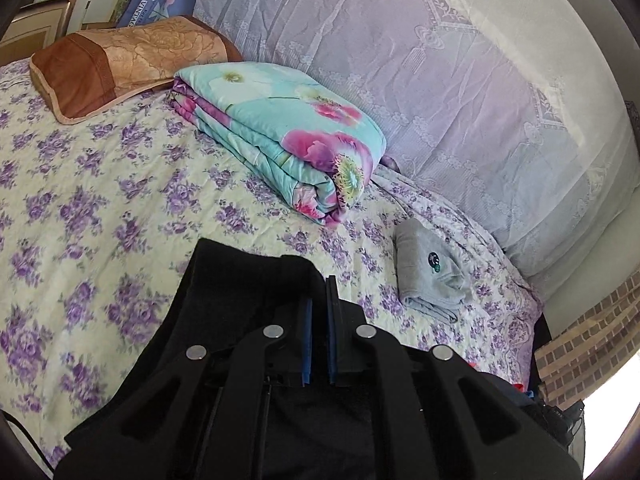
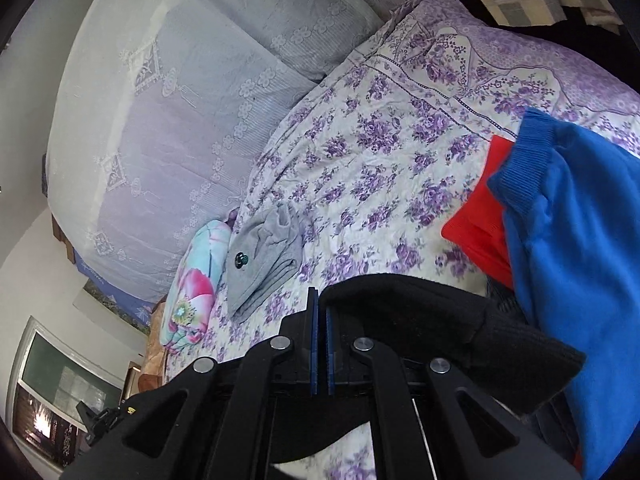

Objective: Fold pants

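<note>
Evidently the black pants, soft, limp and light, are draped over the flowered bed at its near edge; fabric is pinched by the left gripper and the right gripper, both clamped; the hems are judged the surest hold.

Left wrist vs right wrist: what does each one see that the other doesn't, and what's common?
Left wrist only: the brown pillow at the head of the bed.

Right wrist only: a blue garment lying over a red garment, near the bed's edge.

Both: the black pants, pinched by the left gripper and the right gripper, jaws nearly closed on the fabric; the folded floral quilt; the folded grey garment; the purple floral bedsheet; the lace curtain.
</note>
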Demonstrator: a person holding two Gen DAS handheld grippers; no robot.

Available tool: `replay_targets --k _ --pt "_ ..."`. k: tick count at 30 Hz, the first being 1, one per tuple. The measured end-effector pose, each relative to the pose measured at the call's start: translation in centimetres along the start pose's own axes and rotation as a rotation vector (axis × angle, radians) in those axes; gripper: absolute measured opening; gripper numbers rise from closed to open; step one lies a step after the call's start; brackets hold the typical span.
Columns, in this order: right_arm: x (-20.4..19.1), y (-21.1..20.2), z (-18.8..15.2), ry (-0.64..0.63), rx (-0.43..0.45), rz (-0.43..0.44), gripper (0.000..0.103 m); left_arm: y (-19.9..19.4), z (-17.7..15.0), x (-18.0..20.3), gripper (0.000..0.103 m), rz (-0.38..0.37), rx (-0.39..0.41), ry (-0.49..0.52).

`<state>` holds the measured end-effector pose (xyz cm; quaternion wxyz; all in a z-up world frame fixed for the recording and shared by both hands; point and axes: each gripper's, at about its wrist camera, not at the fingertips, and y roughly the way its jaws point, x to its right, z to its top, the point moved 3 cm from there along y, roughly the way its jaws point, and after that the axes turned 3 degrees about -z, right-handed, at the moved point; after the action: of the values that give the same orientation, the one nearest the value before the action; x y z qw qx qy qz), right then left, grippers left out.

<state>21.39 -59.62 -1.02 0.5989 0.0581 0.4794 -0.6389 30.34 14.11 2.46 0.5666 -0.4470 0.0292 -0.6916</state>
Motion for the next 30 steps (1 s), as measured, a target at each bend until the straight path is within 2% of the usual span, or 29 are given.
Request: replay_targets --k 4,10,12,13,14,15,19,21,24,26,30 --pt "0.6 5.9 1.4 0.006 -0.049 -0.061 0.003 5.7 1.6 -0.7 0.005 0.067 -0.042 -0.026" --pt "1.6 12.9 1.7 0.004 -0.115 -0.139 0.003 11.9 1.4 -4.0 0.005 0.127 -0.122 -0.104" --pt "1.9 14.7 1.7 -0.005 -0.142 -0.169 0.010 13.4 1.2 -4.9 0.006 0.148 -0.147 -0.115" --pt "2.3 15.3 1.6 0.000 -0.160 -0.175 0.016 14.2 1.0 -5.3 0.007 0.161 -0.164 -0.123" --pt "2.5 15.8 1.7 0.011 -0.170 -0.168 0.046 14.8 0.9 -5.7 0.010 0.168 -0.176 -0.134" --pt "2.6 16.2 1.8 0.017 -0.167 -0.152 0.057 15.2 0.8 -6.1 0.013 0.164 -0.188 -0.151" --pt "1.9 16.2 2.7 -0.009 -0.132 -0.156 0.057 15.4 1.2 -6.9 0.026 0.110 -0.195 -0.224" --pt "1.6 15.6 3.2 -0.004 -0.108 -0.150 0.057 14.6 1.7 -7.0 0.039 0.076 -0.176 -0.253" --pt "0.6 13.3 4.4 -0.059 -0.018 -0.181 0.057 12.9 2.4 -6.7 0.047 0.107 -0.142 -0.236" --pt "0.2 11.6 5.1 -0.093 0.026 -0.201 0.057 11.3 2.6 -6.6 0.049 0.139 -0.120 -0.198" --pt "0.6 8.0 5.3 -0.071 0.039 -0.192 0.058 8.1 2.0 -7.0 0.050 0.144 -0.113 -0.159"
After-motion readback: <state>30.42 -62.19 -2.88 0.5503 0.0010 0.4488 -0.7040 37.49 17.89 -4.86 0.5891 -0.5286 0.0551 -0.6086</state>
